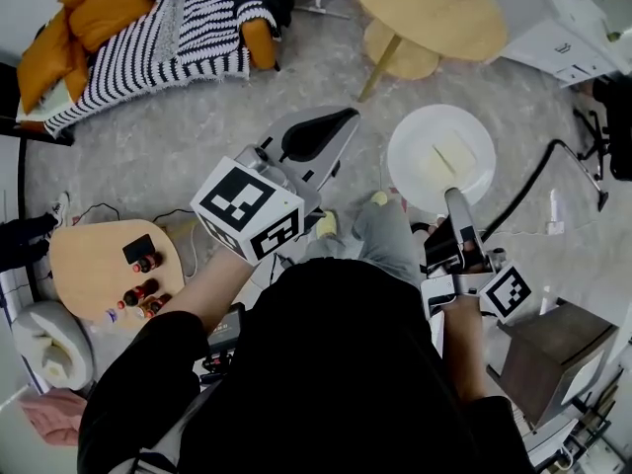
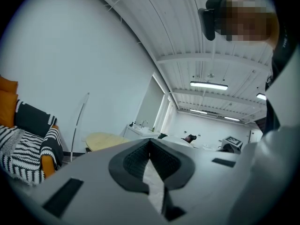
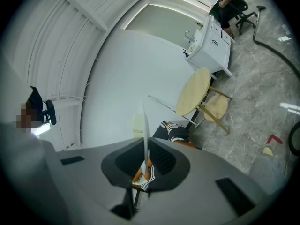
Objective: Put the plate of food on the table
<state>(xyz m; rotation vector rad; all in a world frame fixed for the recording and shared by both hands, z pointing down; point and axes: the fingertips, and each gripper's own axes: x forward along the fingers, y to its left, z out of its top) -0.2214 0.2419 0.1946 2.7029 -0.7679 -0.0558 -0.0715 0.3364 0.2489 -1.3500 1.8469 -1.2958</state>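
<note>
Jaws of the right gripper [image 1: 456, 199] are clamped on the near rim of a white plate [image 1: 441, 156], which its own view shows edge-on as a thin pale line between the pads [image 3: 145, 125]. On the plate lies a pale flat piece of food [image 1: 443, 158]. Left gripper [image 1: 334, 126]: jaws pressed together with nothing between them, carried to the left of the plate and not touching it. The plate hangs over the grey floor [image 1: 197, 146], apart from the round wooden table [image 1: 425, 8] ahead, and a round stool [image 1: 400, 55] stands under that table. Further left: a sofa [image 1: 148, 28] with a striped blanket, and a low side table [image 1: 94, 260] bearing small bottles [image 1: 143, 289].
</note>
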